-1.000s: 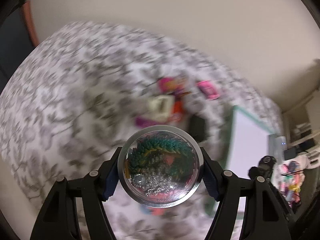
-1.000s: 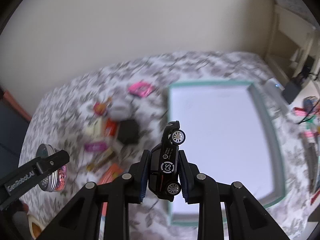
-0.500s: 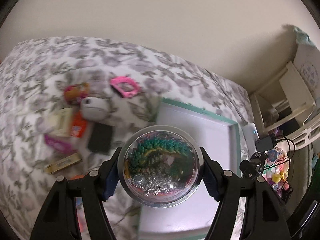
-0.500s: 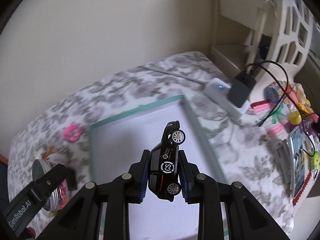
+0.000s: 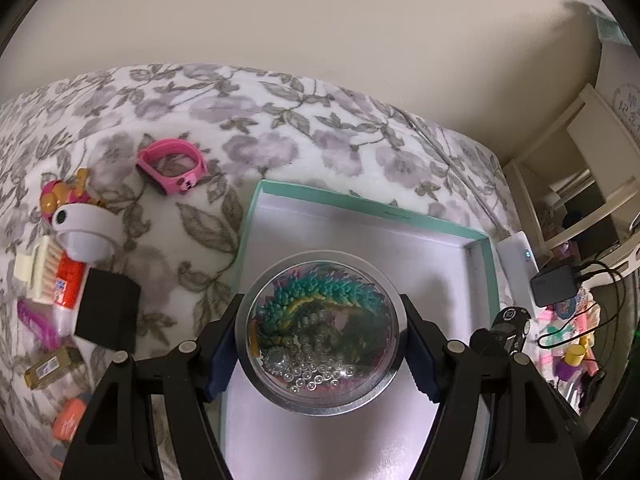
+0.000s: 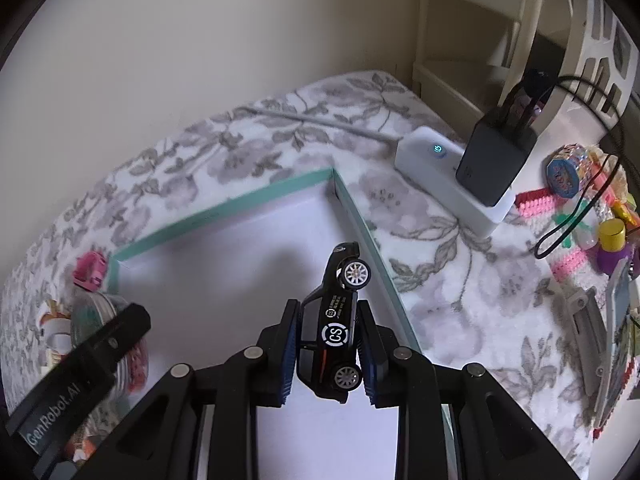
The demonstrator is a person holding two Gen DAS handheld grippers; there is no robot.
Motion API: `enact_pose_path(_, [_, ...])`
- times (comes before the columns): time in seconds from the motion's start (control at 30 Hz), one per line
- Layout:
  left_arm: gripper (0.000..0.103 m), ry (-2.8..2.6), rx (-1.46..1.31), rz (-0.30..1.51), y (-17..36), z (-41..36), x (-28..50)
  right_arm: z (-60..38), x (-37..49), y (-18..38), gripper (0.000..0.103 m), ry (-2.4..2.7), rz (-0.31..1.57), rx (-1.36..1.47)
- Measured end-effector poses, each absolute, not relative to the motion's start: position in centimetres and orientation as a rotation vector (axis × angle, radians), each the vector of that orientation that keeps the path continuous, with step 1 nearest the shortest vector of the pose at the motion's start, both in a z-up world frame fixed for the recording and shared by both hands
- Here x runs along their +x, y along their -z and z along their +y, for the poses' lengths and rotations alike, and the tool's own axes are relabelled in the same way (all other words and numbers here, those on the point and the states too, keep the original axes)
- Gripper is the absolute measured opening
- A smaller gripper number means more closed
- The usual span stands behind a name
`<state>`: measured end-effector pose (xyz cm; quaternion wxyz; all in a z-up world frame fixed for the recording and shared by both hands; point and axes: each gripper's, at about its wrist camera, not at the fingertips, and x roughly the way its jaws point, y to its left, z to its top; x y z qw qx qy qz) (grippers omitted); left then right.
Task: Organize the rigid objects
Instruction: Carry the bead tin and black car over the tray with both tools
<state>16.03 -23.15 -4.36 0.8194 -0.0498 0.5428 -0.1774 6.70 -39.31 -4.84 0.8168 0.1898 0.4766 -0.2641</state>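
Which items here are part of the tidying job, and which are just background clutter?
Job: round tin in left gripper; toy car in right gripper; tray; pink watch.
Clutter: power strip; black charger.

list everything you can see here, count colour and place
round tin: 1, silver, clear lid, beads inside, held over tray
toy car: 1, black, held over tray
tray: 1, teal rim, white inside, on bedspread
bedspread: 1, grey floral
watch band: 1, pink, left of tray
black box: 1, left of tray
power strip: 1, white, right of tray
charger: 1, black, on strip
left gripper: black, grips tin
right gripper: black, grips car
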Motion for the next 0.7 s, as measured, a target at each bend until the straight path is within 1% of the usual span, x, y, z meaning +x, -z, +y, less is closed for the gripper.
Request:
enact_pose_path(0.37, [0.073, 0.424, -0.052, 1.143, 5.6, -24.9, 15.4, -39.5, 7.0, 6.9, 0.029, 0.559, 1.071, 0.418])
enact_pose_path(0.7, [0.073, 0.439, -0.050, 1.182, 7.6, -25.2, 15.4, -39.8, 6.9, 8.0, 0.029, 0.569, 1.101, 0.419])
